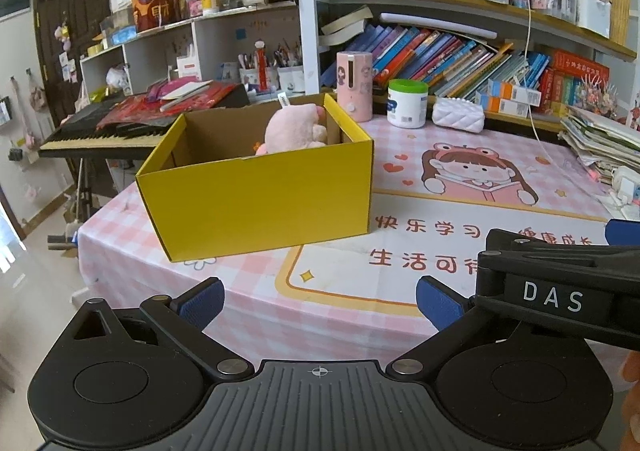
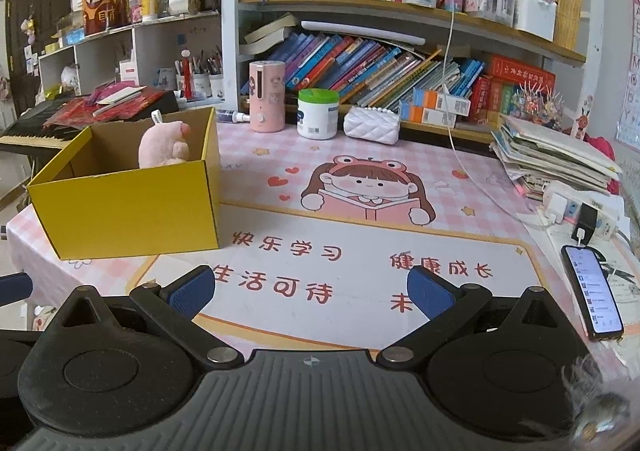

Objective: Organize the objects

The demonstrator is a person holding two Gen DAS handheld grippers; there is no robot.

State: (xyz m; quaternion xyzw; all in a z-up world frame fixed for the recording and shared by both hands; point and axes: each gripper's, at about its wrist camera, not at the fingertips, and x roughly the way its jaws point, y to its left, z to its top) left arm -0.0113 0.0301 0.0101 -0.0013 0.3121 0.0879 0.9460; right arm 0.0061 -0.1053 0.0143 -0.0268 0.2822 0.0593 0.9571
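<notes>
Nearest, the left gripper [image 1: 320,301] and the right gripper [image 2: 311,291] are both seen spread wide with nothing between their ribbed blue pads [image 2: 192,289], and both are held low above the printed table mat [image 2: 360,235]; the right tool's black body is seen just to the right of the left one. Directly ahead of both sets of tongs the mat is bare of loose items, so it is judged that the sorting is largely done or that the next item must be sought farther off. If another object is to be fetched, the spread should be kept until the pads straddle it, and the approach is best made level so the smooth, glossy mat is not scuffed. Ahead and to the left of both tongs the yellow box [image 1: 260,191] is set, an open-topped rectangular carton with stiff corrugated walls, brown inside. Within it, against its far right corner, the pink plush toy [image 1: 294,127] is lodged, soft, rounded and easily squashed, with a white tag sticking up. Anything added should be lowered over the near rim, not pushed against it, since the light carton would probably slide. Farther ahead, a pink cylinder [image 2: 267,97], a green-lidded white jar [image 2: 318,114] and a quilted white pouch [image 2: 372,125] are lined before the bookshelf [image 2: 400,11].
</notes>
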